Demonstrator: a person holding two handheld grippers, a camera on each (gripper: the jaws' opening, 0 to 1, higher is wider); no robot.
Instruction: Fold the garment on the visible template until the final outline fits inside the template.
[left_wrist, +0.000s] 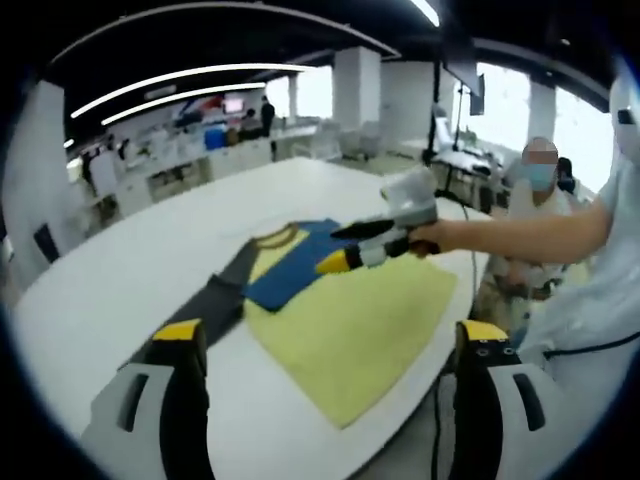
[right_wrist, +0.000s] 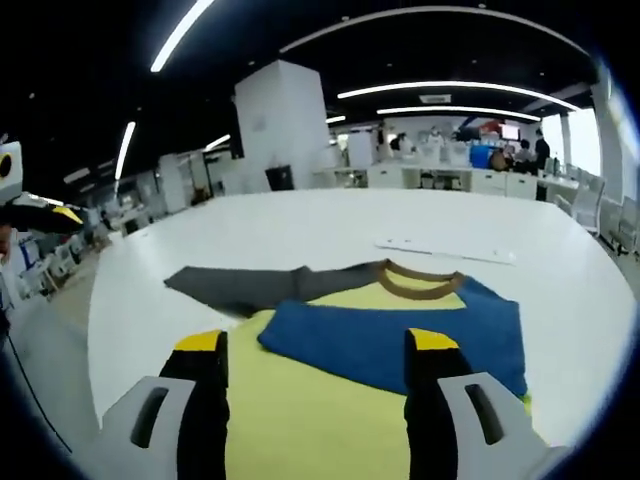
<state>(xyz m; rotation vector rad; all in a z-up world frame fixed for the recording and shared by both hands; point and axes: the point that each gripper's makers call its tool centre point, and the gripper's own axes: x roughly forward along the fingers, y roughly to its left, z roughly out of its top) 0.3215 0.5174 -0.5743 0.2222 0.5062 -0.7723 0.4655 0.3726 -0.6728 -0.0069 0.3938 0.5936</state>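
Note:
A garment lies flat on the white table (left_wrist: 120, 280). Its body is yellow (left_wrist: 350, 320), with a brown collar (left_wrist: 280, 237). The blue sleeve (left_wrist: 290, 270) is folded across the chest, and the grey sleeve (left_wrist: 215, 295) stretches out sideways. My left gripper (left_wrist: 330, 345) is open, with nothing between its jaws, above the garment's near edge. A hand holds my right gripper (left_wrist: 338, 248) just over the blue sleeve. In the right gripper view, my right gripper (right_wrist: 318, 345) stands open over the yellow body (right_wrist: 300, 420) and blue sleeve (right_wrist: 400, 340), with the grey sleeve (right_wrist: 240, 285) and collar (right_wrist: 420, 280) beyond it.
A flat white strip (right_wrist: 445, 250) lies on the table beyond the collar. The table edge (left_wrist: 440, 370) runs close to the garment's hem. A seated person (left_wrist: 535, 200) is past the far side. Desks, chairs and a pillar (right_wrist: 285, 130) stand further off.

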